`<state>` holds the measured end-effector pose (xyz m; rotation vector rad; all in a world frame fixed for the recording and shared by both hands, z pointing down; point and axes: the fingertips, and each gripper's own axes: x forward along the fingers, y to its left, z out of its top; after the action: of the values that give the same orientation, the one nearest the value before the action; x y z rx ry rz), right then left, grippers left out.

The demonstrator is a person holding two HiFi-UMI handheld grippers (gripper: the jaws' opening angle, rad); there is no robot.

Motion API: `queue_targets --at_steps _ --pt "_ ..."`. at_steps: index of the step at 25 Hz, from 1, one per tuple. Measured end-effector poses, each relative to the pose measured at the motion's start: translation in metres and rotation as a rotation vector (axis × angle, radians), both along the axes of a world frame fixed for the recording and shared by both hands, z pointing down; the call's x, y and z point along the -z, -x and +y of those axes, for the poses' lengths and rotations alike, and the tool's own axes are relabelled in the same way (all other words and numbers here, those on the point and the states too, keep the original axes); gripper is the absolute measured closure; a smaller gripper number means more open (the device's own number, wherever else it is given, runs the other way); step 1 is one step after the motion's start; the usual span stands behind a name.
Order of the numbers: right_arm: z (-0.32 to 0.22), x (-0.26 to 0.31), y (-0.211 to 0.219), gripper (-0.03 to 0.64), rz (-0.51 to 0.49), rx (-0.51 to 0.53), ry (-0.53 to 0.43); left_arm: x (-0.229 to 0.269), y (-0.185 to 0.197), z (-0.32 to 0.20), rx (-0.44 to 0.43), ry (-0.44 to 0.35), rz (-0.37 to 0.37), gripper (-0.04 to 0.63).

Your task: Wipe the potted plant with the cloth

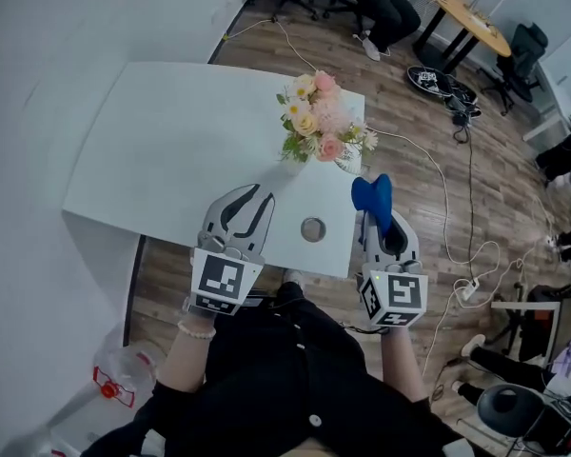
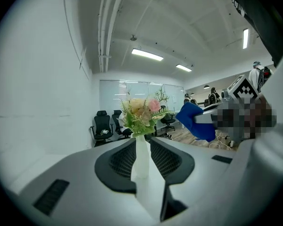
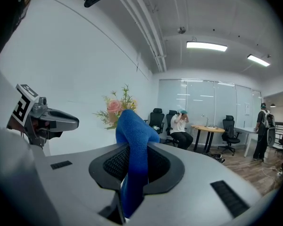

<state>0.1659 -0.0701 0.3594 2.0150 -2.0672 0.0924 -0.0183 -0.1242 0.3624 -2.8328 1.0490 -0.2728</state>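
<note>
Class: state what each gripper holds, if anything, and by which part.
The right gripper clamps the blue cloth by one end, the rest sticking out past the jaws. The left gripper holds nothing.

Place: an open office, here we are.
Seating: black swivel chairs (image 3: 156, 119) at the far side.
Furniture: white worktop (image 1: 152, 150), round wooden table (image 1: 471, 17).
Backdrop: glass wall (image 3: 203, 100), strip lights (image 3: 206, 46) overhead.
Floor: wood planks (image 1: 400, 112), cables (image 1: 447, 198) trailing across.

no legible text, no labels, no numbers
</note>
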Motion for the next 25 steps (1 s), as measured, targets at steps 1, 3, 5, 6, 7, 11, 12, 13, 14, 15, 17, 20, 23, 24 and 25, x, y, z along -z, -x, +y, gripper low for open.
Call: queue_targets --at_steps 1,3,5,6,7,11,12,13,14,15,17,20,23,24,25 --pt "-0.004 -0.001 -0.004 0.531 -0.002 0.005 0.003 -0.002 -0.004 -0.002 0.004 0.009 -0.004 0.492" --pt "-0.012 -0.005 -0.01 0.531 -0.009 0.014 0.007 -0.007 -0.011 -0.008 0.02 0.031 -0.005 0.46" --pt "-0.02 -0.009 -0.016 0.531 -0.018 0.022 0.011 -0.014 -0.017 -0.015 0.023 0.028 -0.015 0.437" --pt "-0.024 -0.011 -0.018 0.531 -0.02 0.027 0.014 -0.017 -0.021 -0.018 0.026 0.028 -0.019 0.426" --pt "-0.028 -0.013 -0.021 0.531 -0.022 0.033 0.019 -0.02 -0.024 -0.021 0.032 0.03 -0.022 0.417" --pt "-0.043 -0.021 -0.031 0.531 -0.029 0.057 0.037 -0.031 -0.033 -0.034 0.062 0.049 -0.031 0.377" --pt "-0.046 -0.022 -0.034 0.531 -0.03 0.06 0.04 -0.034 -0.036 -0.038 0.069 0.055 -0.031 0.368" --pt "-0.048 -0.024 -0.036 0.531 -0.03 0.063 0.044 -0.037 -0.038 -0.041 0.075 0.061 -0.031 0.36" --pt "-0.051 -0.025 -0.039 0.531 -0.031 0.066 0.048 -0.04 -0.041 -0.044 0.081 0.068 -0.029 0.351" --pt "-0.054 -0.027 -0.041 0.531 -0.033 0.07 0.051 -0.043 -0.044 -0.048 0.087 0.073 -0.028 0.345" --pt "-0.061 -0.029 -0.045 0.531 -0.034 0.08 0.056 -0.049 -0.05 -0.055 0.096 0.082 -0.026 0.333" --pt "-0.069 -0.032 -0.051 0.531 -0.031 0.092 0.063 -0.06 -0.058 -0.066 0.113 0.095 -0.024 0.308" --pt "-0.075 -0.035 -0.057 0.531 -0.032 0.101 0.071 -0.071 -0.068 -0.077 0.12 0.108 -0.029 0.291" --pt "-0.077 -0.036 -0.058 0.531 -0.033 0.103 0.075 -0.076 -0.072 -0.08 0.118 0.117 -0.036 0.291" --pt "-0.079 -0.038 -0.06 0.532 -0.034 0.105 0.079 -0.082 -0.075 -0.083 0.119 0.131 -0.042 0.291"
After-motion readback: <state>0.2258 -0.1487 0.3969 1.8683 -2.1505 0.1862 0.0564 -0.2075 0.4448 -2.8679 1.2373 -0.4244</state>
